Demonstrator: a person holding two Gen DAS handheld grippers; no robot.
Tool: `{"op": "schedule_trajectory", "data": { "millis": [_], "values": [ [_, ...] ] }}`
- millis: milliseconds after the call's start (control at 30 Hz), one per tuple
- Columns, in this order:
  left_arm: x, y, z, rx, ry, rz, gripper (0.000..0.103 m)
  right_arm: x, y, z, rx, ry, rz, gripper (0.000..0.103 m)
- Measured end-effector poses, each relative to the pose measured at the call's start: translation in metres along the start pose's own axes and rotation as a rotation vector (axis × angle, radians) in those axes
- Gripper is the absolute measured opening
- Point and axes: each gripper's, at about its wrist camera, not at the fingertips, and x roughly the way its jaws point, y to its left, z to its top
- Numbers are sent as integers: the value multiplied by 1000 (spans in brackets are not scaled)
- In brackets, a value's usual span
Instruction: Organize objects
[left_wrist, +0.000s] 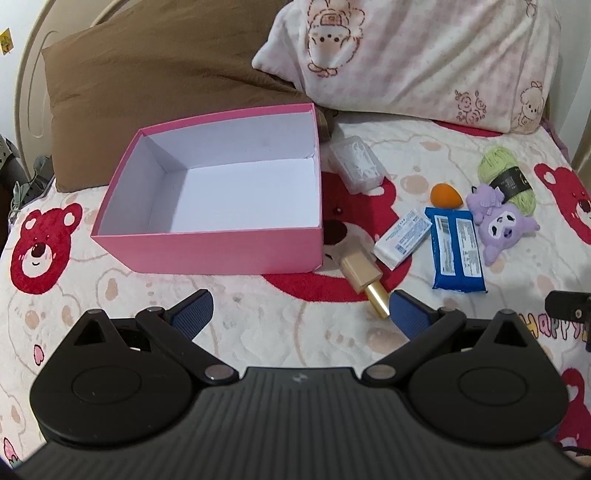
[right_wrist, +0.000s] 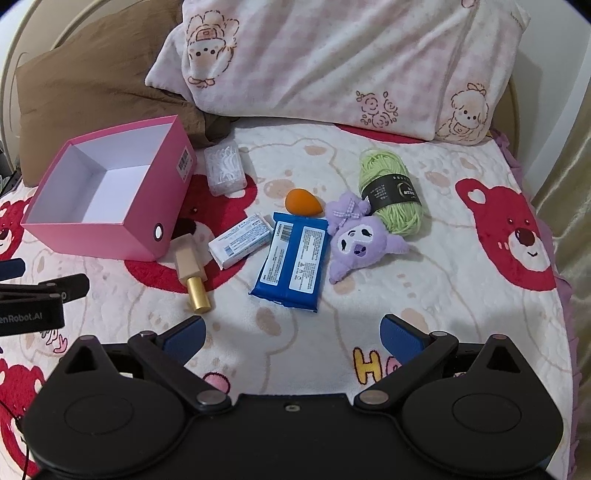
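Both our grippers, left gripper (left_wrist: 301, 314) and right gripper (right_wrist: 291, 338), stand wide apart, holding nothing; pink box (left_wrist: 221, 254) at eleven o'clock of the blue packet (right_wrist: 293, 262).

The right hand-held gripper (right_wrist: 291, 338) hangs wide open over the bed (right_wrist: 443, 295). Ahead lies a blue packet (right_wrist: 291, 266), beside a purple plush toy (right_wrist: 358, 240).
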Motion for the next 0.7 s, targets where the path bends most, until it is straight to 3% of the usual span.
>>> {"op": "schedule_trajectory", "data": {
  "millis": [267, 700],
  "values": [
    [10, 14, -3, -103, 12, -86, 103, 2, -3, 2, 4, 3, -1, 102],
    [22, 12, -4, -87, 22, -51, 103, 7, -11, 2, 18, 4, -5, 102]
  ]
}}
